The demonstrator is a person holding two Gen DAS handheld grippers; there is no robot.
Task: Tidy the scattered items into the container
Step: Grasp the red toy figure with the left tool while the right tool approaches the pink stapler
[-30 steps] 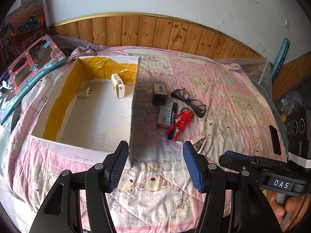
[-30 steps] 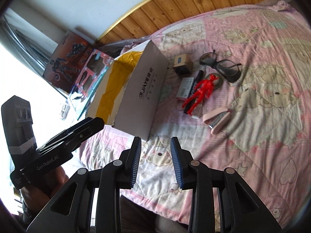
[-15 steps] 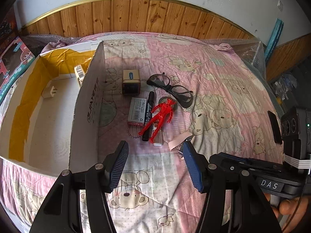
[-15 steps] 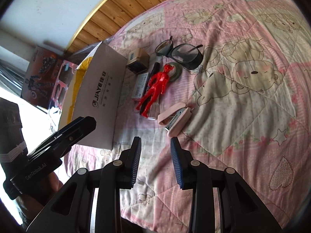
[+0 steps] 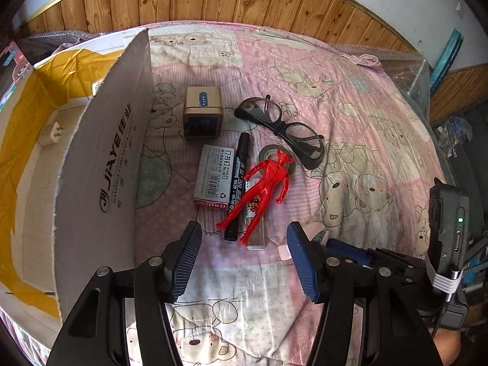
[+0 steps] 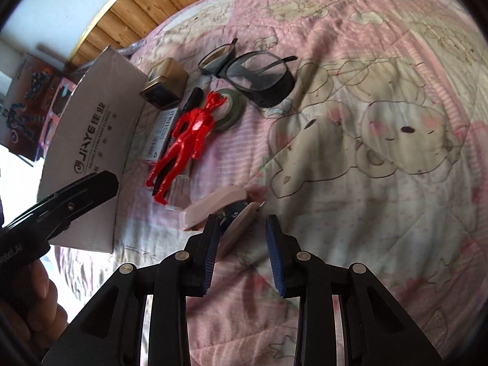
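On the pink quilt lie a red toy figure (image 5: 265, 186), a black marker (image 5: 239, 180), a staples box (image 5: 213, 180), a tape roll (image 5: 267, 154), a gold box (image 5: 202, 116) and glasses (image 5: 283, 128). The open cardboard box (image 5: 100, 167) stands to their left, with a white plug (image 5: 50, 132) inside. My left gripper (image 5: 243, 226) hangs open just short of the figure's feet. My right gripper (image 6: 241, 219) is open, low over a pink stapler (image 6: 213, 206) whose lower arm reaches between its fingers. In the left wrist view the stapler (image 5: 315, 230) is mostly hidden.
The quilt (image 6: 366, 152) runs free to the right of the items. Toy boxes (image 6: 27, 97) lean at the far left beyond the cardboard box. A wooden wall panel (image 5: 244, 3) backs the bed, and bubble wrap (image 5: 408, 70) lies at its far right corner.
Both grippers have moved forward and down toward the items. The left view swung right, off the box interior onto the pile. The right gripper closed in on the stapler. Both stay open.
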